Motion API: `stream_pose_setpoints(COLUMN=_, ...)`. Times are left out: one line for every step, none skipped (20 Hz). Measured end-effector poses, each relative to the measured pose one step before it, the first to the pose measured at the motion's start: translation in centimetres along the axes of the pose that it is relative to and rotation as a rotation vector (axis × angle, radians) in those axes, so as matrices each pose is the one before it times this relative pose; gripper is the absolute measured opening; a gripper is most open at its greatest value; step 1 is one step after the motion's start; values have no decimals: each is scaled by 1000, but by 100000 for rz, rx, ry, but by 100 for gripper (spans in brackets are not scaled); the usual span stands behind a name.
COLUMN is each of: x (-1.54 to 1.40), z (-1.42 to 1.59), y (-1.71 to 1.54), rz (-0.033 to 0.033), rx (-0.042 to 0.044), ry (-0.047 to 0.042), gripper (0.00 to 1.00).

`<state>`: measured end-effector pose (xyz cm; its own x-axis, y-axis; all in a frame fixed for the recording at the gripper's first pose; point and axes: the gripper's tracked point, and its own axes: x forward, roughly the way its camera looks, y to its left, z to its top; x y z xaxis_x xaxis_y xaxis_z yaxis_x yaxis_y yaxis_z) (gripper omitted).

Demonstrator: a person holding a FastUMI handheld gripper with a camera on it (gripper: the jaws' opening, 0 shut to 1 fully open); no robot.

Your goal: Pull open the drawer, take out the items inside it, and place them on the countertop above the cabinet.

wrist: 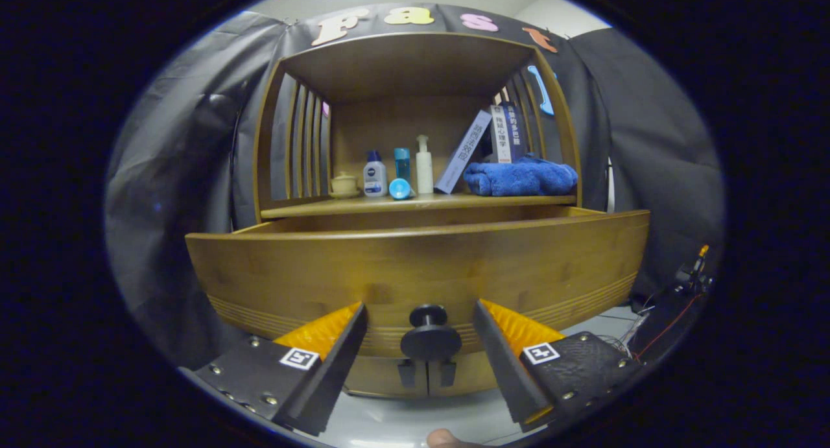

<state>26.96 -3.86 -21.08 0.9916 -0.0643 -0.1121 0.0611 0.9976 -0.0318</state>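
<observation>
We have the gripper (420,328) spread wide, its two fingers standing either side of the drawer's round knob (429,341) without touching it, so nothing is in its grasp. The knob sits right between the fingers, fixed low on the wooden drawer front (415,273). The drawer (272,226) stands pulled out toward us from the cabinet, its rim open below the countertop (337,206); we cannot see what lies inside it. Up on the countertop, behind the drawer, we spot a small lidded cup (343,183) at the left, then three bottles (375,174) and a blue cap (400,188), leaning books (462,152), and a folded blue towel (521,177) at the right.
</observation>
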Motion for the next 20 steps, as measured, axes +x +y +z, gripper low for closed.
stream_pose_setpoints(x=457, z=-647, y=324, rz=96, rx=-12, ry=821, gripper=99)
stream_pose_setpoints(x=-20, z=148, y=54, rz=-170, rx=-1045, ry=202, gripper=99)
stream_pose_setpoints(x=719, z=210, y=-42, rz=-245, rx=-1265, ry=157, gripper=99)
stream_pose_setpoints(x=928, z=144, y=18, rz=-210, rx=-1037, ry=-331, gripper=99)
stream_pose_setpoints(x=877, z=105, y=87, rz=-257, rx=-743, ry=99, gripper=99)
stream_pose_setpoints(x=572, z=34, y=-29, rz=-313, rx=-643, ry=500, gripper=99)
stream_pose_setpoints(x=581, z=-21, y=105, rz=-123, rx=-268, ry=360, gripper=99)
stream_pose_setpoints(x=444, z=70, y=-18, rz=158, rx=-94, ry=3, gripper=99)
stream_pose_setpoints(x=735, z=169, y=63, rz=185, rx=754, ry=-28, gripper=99)
stream_pose_setpoints(x=660, z=55, y=4, rz=-150, rx=-341, ry=85, gripper=99)
stream_pose_setpoints(x=627, z=137, y=6, rz=-136, rx=-519, ry=-349, gripper=99)
stream_pose_setpoints(x=741, z=-8, y=52, rz=-278, rx=-1479, ry=172, gripper=99)
stream_pose_setpoints(x=638, z=15, y=8, rz=-448, rx=-1813, ry=-636, gripper=99)
stream_pose_setpoints(x=681, z=61, y=65, rz=-395, rx=-1745, ry=-168, gripper=99)
stream_pose_setpoints(x=730, z=-95, y=8, rz=-333, rx=-711, ry=-671, gripper=99)
stream_pose_setpoints(x=646, z=186, y=22, rz=-163, rx=141, ry=-535, gripper=99)
stream_pose_setpoints(x=553, z=-4, y=96, rz=-157, rx=149, ry=-458, gripper=99)
stream_pose_setpoints(x=607, z=39, y=41, rz=-188, rx=-976, ry=-656, gripper=99)
stream_pose_setpoints(x=308, z=-147, y=34, rz=-317, rx=-1648, ry=-371, gripper=99)
stream_pose_setpoints(x=457, z=111, y=23, rz=-303, rx=-1735, ry=-1728, gripper=99)
